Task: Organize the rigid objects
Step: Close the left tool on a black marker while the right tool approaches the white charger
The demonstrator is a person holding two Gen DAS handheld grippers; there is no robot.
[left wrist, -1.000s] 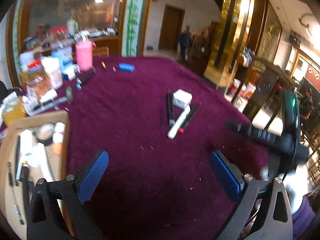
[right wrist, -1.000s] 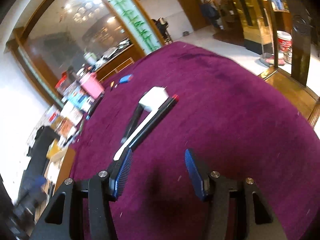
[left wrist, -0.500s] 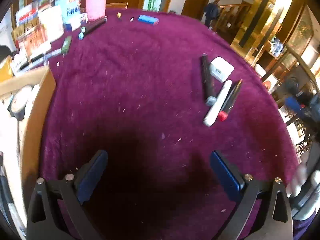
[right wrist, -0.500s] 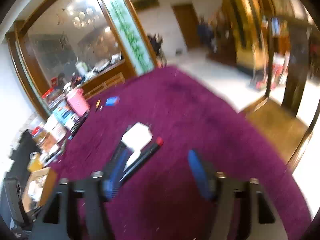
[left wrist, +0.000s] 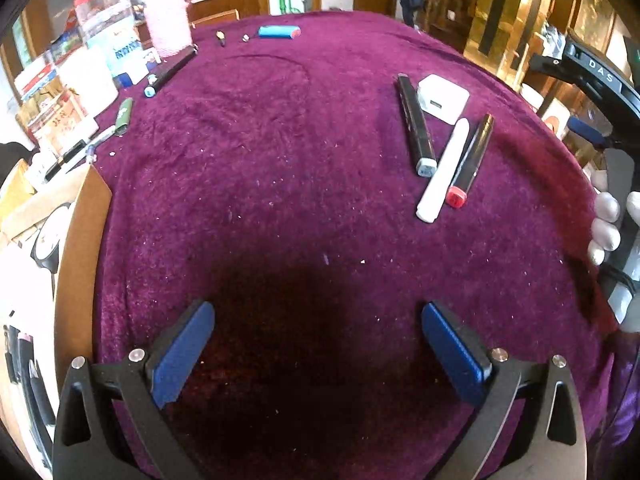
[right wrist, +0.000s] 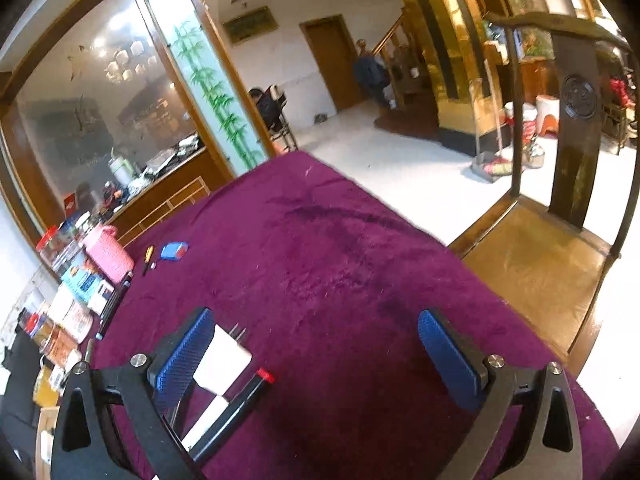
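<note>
Our left fingers (left wrist: 316, 344) and right fingers (right wrist: 314, 354) spread wide, empty. Both have drawn back from the markers (left wrist: 440, 168) and charger (left wrist: 443, 98), which still lie together on the table (left wrist: 260, 152); nothing gathered yet.

I see a hall, perhaps a restaurant lobby: gilded columns (right wrist: 460, 60), bamboo-painted glass (right wrist: 208, 92), wooden counter (right wrist: 176, 184), purple-clothed desk (right wrist: 320, 248).

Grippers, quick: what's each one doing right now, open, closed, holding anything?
Left gripper: open, empty, over bare purple cloth.
Right gripper: open, empty, white charger just past its left finger.
</note>
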